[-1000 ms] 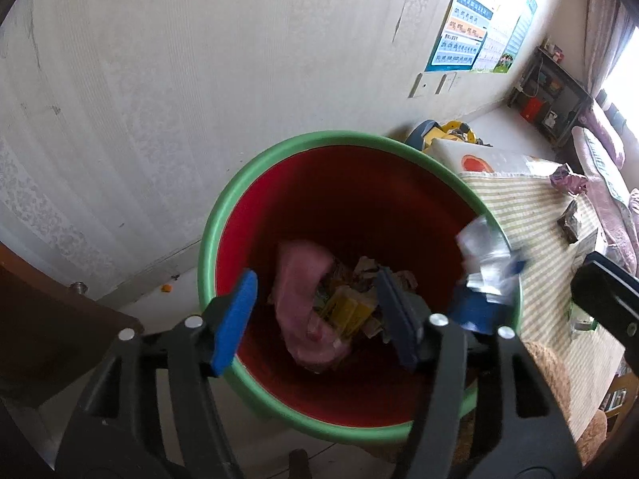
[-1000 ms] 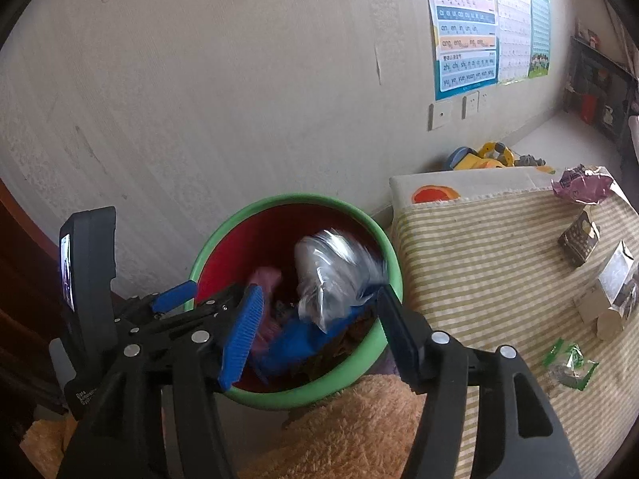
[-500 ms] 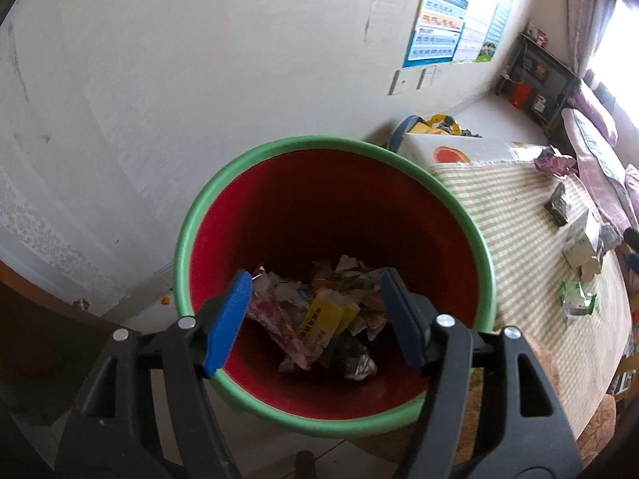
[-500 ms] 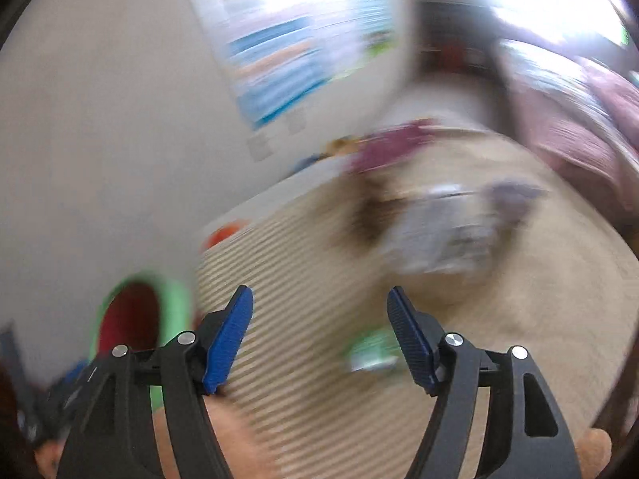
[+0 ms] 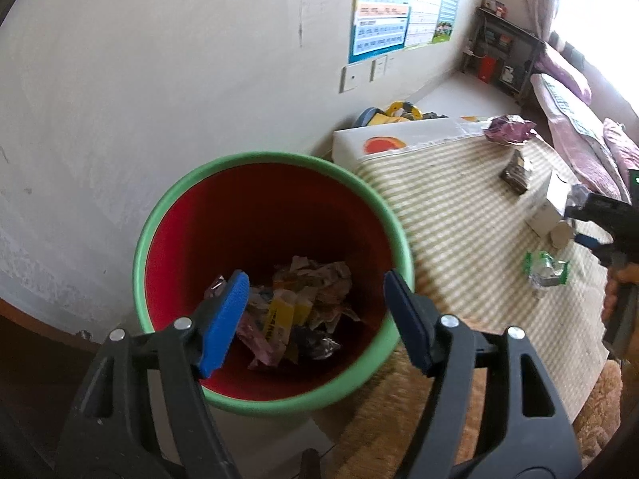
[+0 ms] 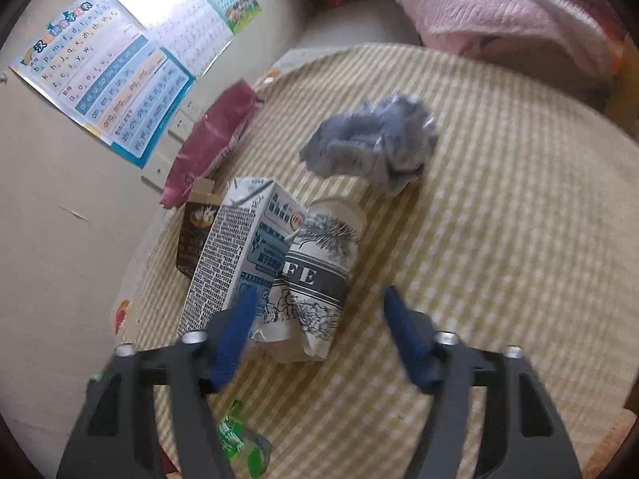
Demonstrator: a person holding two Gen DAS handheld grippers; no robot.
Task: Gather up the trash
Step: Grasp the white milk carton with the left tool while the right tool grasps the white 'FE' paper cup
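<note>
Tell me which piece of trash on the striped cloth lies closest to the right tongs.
The crushed white paper coffee cup, lying on its side right before the open right tongs. The white milk carton sits beside it; the grey crumpled wrapper lies farther.

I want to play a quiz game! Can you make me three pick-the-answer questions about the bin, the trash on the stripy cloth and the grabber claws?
1. Where is the crushed paper cup?
A. inside the bin
B. on the striped cloth, touching the milk carton
C. on the floor

2. What colour is the inside of the bin?
A. red
B. blue
C. yellow

3. How is the right gripper?
A. shut on the cup
B. shut on nothing
C. open, holding nothing

Answers:
1 B: the cup lies on its side on the striped cloth, pressed against the milk carton.
2 A: the bin's wall is red under a green rim, with wrappers at the bottom.
3 C: its blue pads stand wide apart just in front of the cup, gripping nothing. The left gripper is open too, over the bin.
</note>
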